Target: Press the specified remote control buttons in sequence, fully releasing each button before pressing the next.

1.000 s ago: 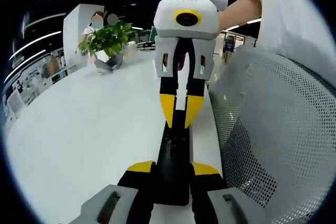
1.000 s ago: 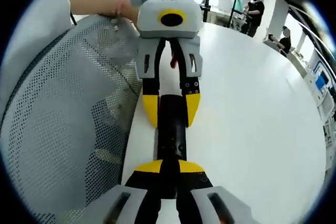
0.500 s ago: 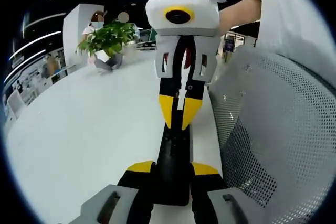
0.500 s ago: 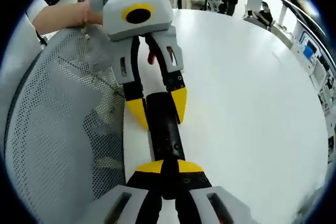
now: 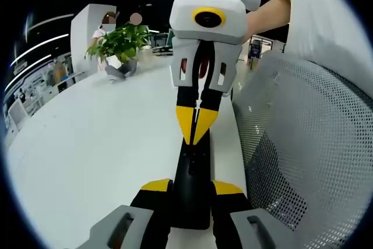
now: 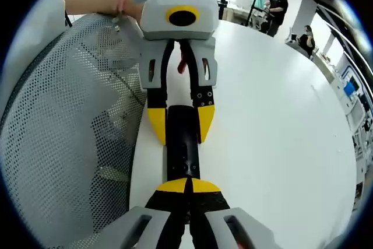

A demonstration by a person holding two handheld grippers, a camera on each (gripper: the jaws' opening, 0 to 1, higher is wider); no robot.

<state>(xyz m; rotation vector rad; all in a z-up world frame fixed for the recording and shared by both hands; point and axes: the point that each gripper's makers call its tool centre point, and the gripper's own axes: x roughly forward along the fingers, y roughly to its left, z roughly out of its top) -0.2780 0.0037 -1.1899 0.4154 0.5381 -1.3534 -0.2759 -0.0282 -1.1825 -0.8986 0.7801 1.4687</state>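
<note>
Two grippers: left (image 5: 191, 188) fingers clamped on remote (image 5: 192, 173), right (image 6: 186, 186) fingers together, tips atop it.

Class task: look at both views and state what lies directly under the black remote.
The remote rests on the white table, left gripper clamping one end, right gripper's shut tips on top. The tabletop beneath it is covered.

Mounted low on the left hand-held gripper (image 5: 192, 193), looking forward along its jaws, close over the black remote (image 5: 192, 188) lying lengthwise on the white worktop (image 5: 87, 144). Facing straight at the right hand-held gripper (image 5: 195, 135) opposite. Riding the right hand-held gripper (image 6: 186, 188) likewise, aimed back at the left hand-held gripper (image 6: 180, 123). Shared between both: remote (image 6: 182, 144), worktop (image 6: 274, 121), mesh chair back (image 5: 303, 138) beside it (image 6: 64, 121).
</note>
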